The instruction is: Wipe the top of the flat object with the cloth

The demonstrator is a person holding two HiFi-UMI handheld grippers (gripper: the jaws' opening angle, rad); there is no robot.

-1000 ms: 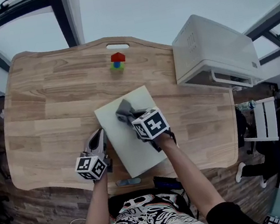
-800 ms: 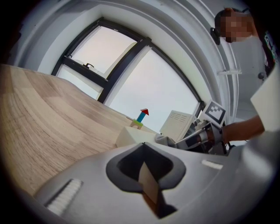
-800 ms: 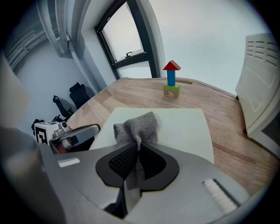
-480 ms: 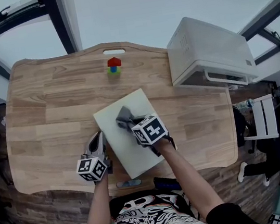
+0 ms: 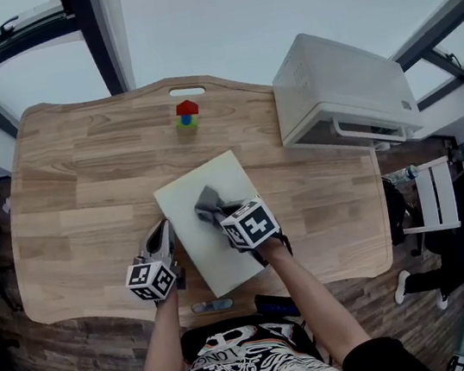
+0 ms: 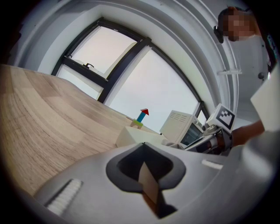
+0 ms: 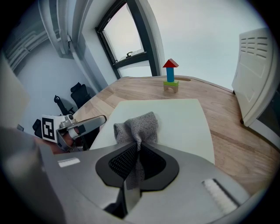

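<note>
The right gripper (image 7: 138, 146) pinches the grey cloth (image 7: 138, 126) on the middle of the white board (image 7: 175, 118) by the table's (image 5: 69, 206) front edge, more board lies ahead, and the closed, empty left gripper (image 5: 165, 233) sits beside its left edge.

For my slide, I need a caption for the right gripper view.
Right claw shut on grey cloth over pale flat board; block tower behind.
</note>
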